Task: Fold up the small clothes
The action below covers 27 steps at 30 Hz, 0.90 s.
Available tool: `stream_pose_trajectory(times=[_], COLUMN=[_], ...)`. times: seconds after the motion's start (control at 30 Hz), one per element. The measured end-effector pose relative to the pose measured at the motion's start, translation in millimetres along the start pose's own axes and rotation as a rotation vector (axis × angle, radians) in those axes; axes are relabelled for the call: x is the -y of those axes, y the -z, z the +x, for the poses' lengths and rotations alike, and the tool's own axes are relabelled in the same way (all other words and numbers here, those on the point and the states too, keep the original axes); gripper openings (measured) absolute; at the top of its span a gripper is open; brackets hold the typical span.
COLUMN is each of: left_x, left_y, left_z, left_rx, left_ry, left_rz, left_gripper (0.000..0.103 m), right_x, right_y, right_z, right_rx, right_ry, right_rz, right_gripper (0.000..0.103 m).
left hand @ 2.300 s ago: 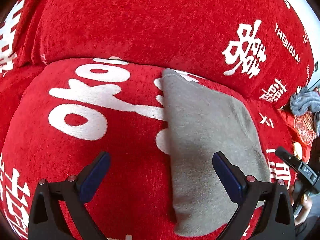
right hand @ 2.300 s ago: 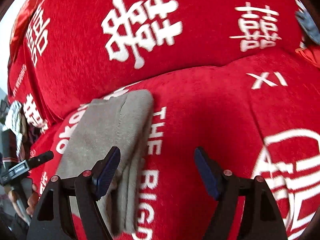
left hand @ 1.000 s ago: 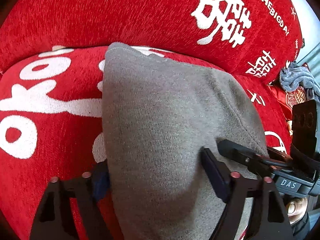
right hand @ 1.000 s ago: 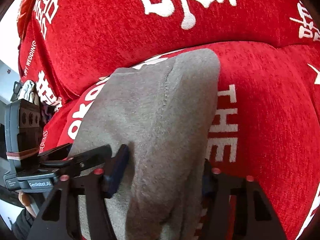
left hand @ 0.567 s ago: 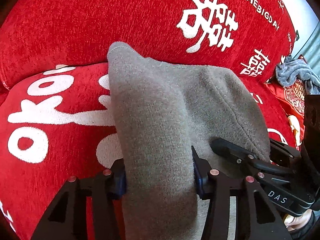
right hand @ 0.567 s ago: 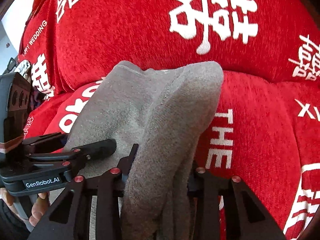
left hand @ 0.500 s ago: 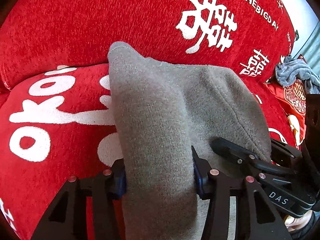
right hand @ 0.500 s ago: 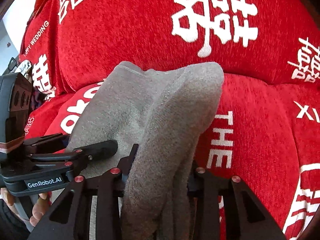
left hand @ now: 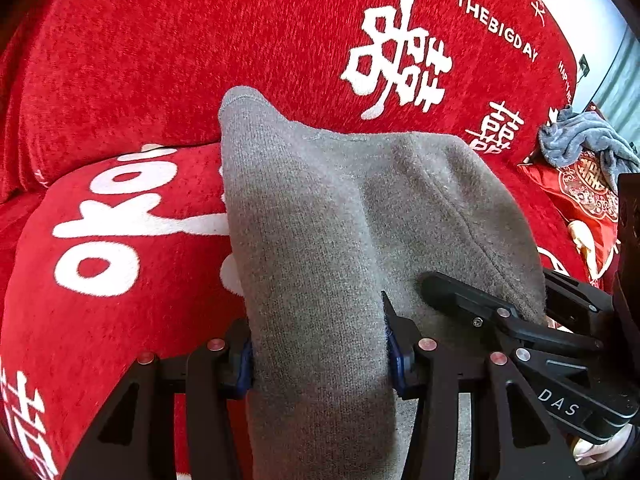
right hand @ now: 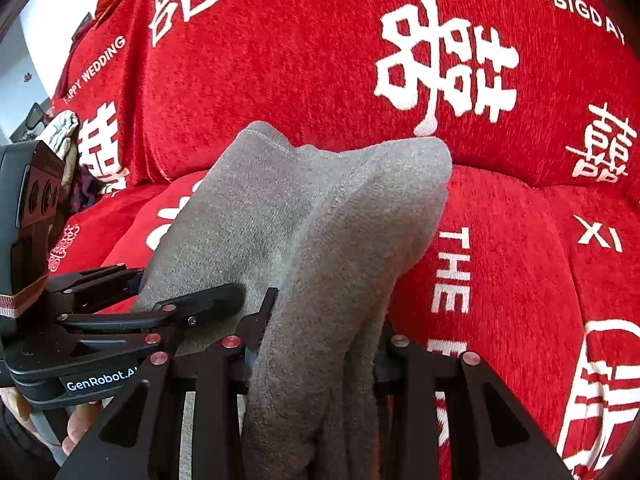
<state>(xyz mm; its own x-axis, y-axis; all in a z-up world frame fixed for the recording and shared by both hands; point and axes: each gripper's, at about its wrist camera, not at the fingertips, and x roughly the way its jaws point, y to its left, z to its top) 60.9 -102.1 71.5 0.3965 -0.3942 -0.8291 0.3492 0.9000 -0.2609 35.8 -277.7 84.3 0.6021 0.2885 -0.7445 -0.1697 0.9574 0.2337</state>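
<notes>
A folded grey knit garment [left hand: 332,216] is lifted above the red sofa seat [left hand: 120,280]. My left gripper [left hand: 318,350] is shut on its near left edge, the cloth bunched between the blue pads. My right gripper [right hand: 316,344] is shut on its near right edge [right hand: 340,248], where several layers show. Each gripper appears in the other's view, the right one [left hand: 520,320] beside the left, the left one [right hand: 132,316] beside the right. The far end of the garment hangs free and rises toward the sofa back.
The sofa back [left hand: 240,40] and seat [right hand: 520,280] wear a red cover with white characters and lettering. A grey cloth [left hand: 580,140] lies on a red cushion [left hand: 580,192] far right. A pale cloth [right hand: 60,132] sits at the sofa's left end.
Both grippers came in from open, closed on the garment's near edge and lifted it. In the last half second the far end has risen a little further off the seat.
</notes>
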Motion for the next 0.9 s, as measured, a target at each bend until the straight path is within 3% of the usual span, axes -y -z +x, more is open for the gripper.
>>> stream_pose_trajectory(times=[0.57, 0.9], left_x=[-17, -20], left_y=[54, 83], left_z=[-62, -79], left_rx=[0.047, 0.058], left_ry=[-0.032, -0.031], left_rz=[-0.008, -0.011], left_gripper=[0.052, 0.052], right_x=[-65, -86], right_y=[34, 57], right_z=[-41, -55], right_rx=[0.027, 0.032], right_ry=[0.007, 0.014], right_rz=[-0.049, -0.074], right_gripper=[0.037, 0.037])
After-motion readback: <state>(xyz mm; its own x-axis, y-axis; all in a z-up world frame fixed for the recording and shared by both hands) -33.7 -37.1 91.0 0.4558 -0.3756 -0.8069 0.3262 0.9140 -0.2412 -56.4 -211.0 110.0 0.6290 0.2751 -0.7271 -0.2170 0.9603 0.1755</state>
